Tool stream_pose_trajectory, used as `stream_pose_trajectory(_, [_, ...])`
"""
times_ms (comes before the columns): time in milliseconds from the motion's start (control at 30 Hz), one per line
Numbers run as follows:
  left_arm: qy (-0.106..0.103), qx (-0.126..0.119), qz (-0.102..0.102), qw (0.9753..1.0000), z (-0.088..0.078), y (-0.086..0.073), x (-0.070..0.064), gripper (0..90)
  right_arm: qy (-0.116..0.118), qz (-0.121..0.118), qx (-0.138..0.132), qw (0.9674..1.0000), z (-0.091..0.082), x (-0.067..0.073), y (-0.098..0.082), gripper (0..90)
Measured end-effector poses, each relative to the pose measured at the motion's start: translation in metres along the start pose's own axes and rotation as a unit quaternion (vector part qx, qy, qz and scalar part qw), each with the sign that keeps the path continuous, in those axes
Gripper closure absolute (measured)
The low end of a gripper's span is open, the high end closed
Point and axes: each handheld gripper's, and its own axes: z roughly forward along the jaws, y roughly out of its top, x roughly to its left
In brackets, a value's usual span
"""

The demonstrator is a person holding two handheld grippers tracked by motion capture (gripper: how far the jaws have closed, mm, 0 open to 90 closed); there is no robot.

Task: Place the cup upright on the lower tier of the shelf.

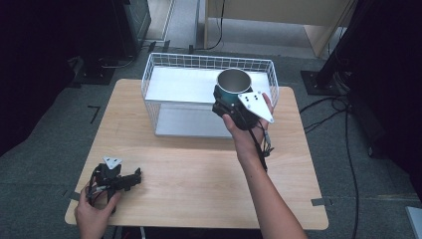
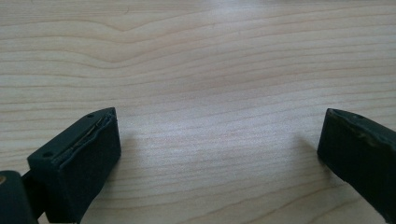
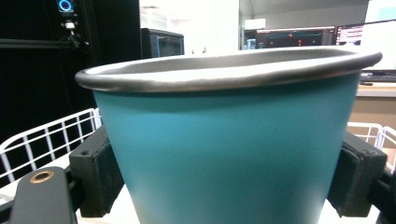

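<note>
A teal cup [image 1: 230, 89] with a steel rim and inside is held upright in the air over the right part of a white wire basket [image 1: 158, 64]. My right gripper [image 1: 234, 107] is shut on it. In the right gripper view the teal cup [image 3: 229, 154] sits between the two black pads [image 3: 95, 172], which press on its sides. My left gripper [image 1: 130, 180] rests low at the table's front left, held by a hand. In the left gripper view its jaws stand wide apart over bare wood [image 2: 210, 93], with nothing between them.
The wire basket stands at the back middle of the wooden table [image 1: 199, 174], with a white shelf [image 1: 184, 82] inside it. Cables [image 1: 343, 129] and dark stands lie on the floor to the right. Monitors [image 3: 299, 36] show far behind.
</note>
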Motion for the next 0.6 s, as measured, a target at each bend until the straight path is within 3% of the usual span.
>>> stream_pose_trajectory(600, [0.0,0.001,0.001,1.0,0.0,0.0,0.0,0.0,-0.023,0.0,0.015,0.9996,0.046,-0.004,0.002,14.7])
